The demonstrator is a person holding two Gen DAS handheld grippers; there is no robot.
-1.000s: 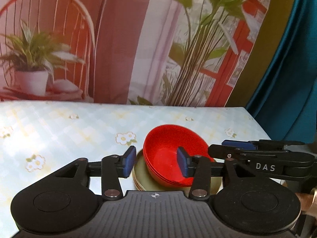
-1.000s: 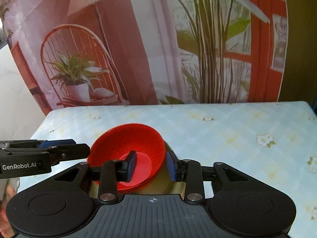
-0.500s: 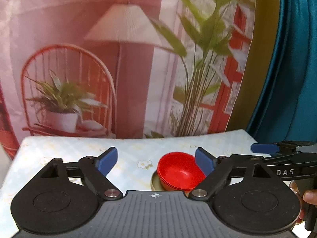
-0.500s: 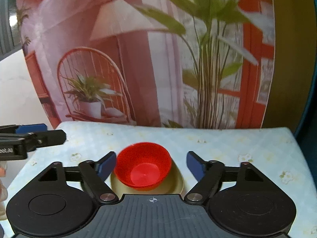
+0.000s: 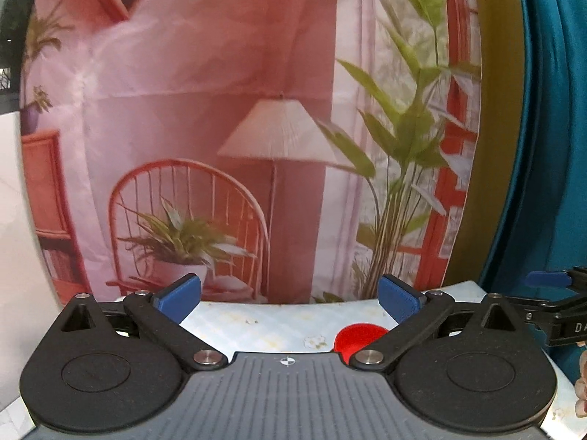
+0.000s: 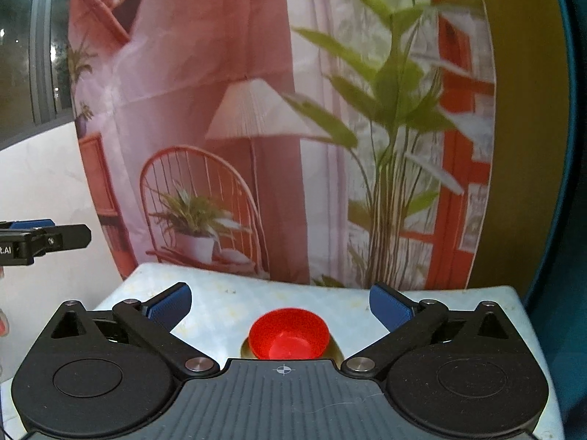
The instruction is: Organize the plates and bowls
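Observation:
A red bowl [image 6: 288,337] sits upright on an olive-green plate [image 6: 337,351] on the flowered tablecloth. In the left wrist view the red bowl [image 5: 357,335] shows small, partly hidden behind my right finger. My left gripper [image 5: 288,299] is wide open and empty, held high and well back from the bowl. My right gripper [image 6: 280,304] is also wide open and empty, raised and back from the bowl. The other gripper's tip shows at the edge of each view, in the right wrist view [image 6: 47,240] and in the left wrist view [image 5: 550,286].
The table [image 6: 220,300] has a pale checked cloth with flowers. A printed backdrop [image 6: 256,110] with a chair, lamp and plants hangs behind its far edge. A teal curtain [image 5: 543,128] hangs on the right.
Both grippers opened wide and pulled up and back from the red bowl, which now rests on the plate and looks much smaller.

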